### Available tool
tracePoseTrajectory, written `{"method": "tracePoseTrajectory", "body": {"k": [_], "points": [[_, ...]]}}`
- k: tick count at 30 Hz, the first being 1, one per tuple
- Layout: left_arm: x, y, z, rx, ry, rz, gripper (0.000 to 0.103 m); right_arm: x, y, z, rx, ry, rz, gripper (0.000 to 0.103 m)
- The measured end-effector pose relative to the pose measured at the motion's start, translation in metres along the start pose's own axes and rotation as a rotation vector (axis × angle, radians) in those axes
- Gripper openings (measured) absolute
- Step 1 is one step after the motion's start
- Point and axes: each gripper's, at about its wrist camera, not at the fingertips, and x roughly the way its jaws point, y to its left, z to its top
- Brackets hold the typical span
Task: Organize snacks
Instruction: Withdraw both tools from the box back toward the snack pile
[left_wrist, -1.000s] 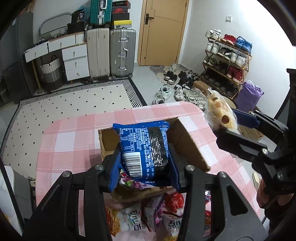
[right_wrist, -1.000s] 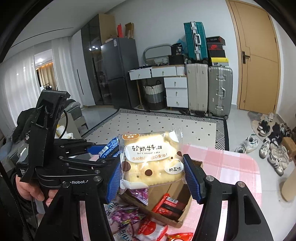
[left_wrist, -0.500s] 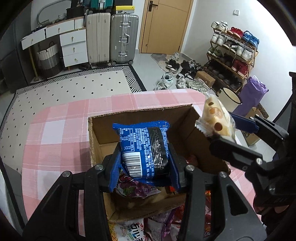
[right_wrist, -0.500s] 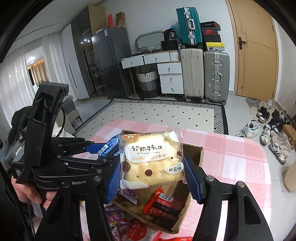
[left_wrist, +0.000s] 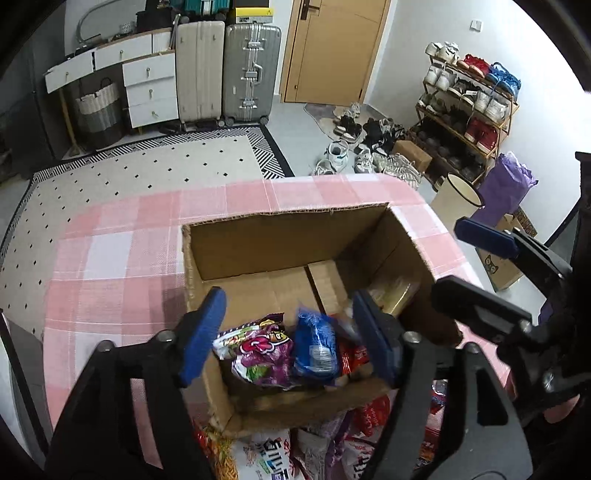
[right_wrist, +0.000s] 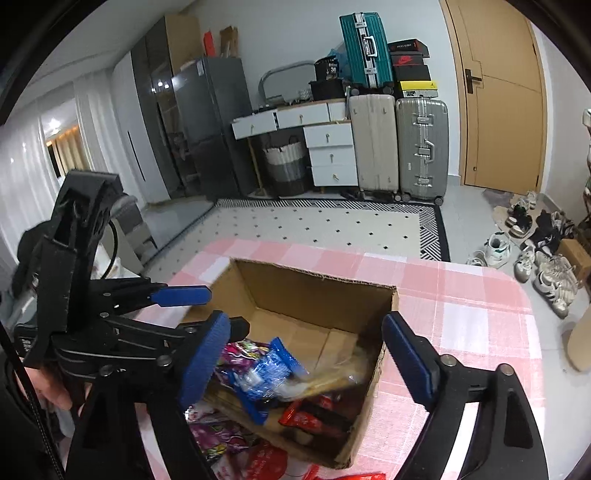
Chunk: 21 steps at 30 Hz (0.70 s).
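The left gripper (left_wrist: 291, 332) hangs over the cardboard box (left_wrist: 280, 236) on the pink checked tablecloth (left_wrist: 110, 266), jaws spread wide and holding nothing. Inside the box, a purple snack bag (left_wrist: 258, 354) lies at about 7 o'clock, touching the blue cookie packet (left_wrist: 316, 350) beside it. At 3 o'clock the blurred biscuit pack (left_wrist: 391, 293) sits against the box wall, and the right gripper (right_wrist: 306, 350) is likewise spread apart and empty.

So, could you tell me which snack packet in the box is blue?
The blue packet beside the purple packet; red packets lie at its other side.
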Motion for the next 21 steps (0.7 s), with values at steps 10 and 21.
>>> {"method": "tracePoseTrajectory", "body": {"k": [10, 21], "points": [[-0.058, -0.016, -0.026, 0.008, -0.074, 0.039, 0.076, -0.056, 0.010, 0.000, -0.007, -0.070, -0.018, 0.093], [-0.156, -0.026, -0.064, -0.032, -0.207, 0.088, 0.081, -0.122, 0.047, -0.023, -0.035, -0.134, -0.018, 0.098]]}}
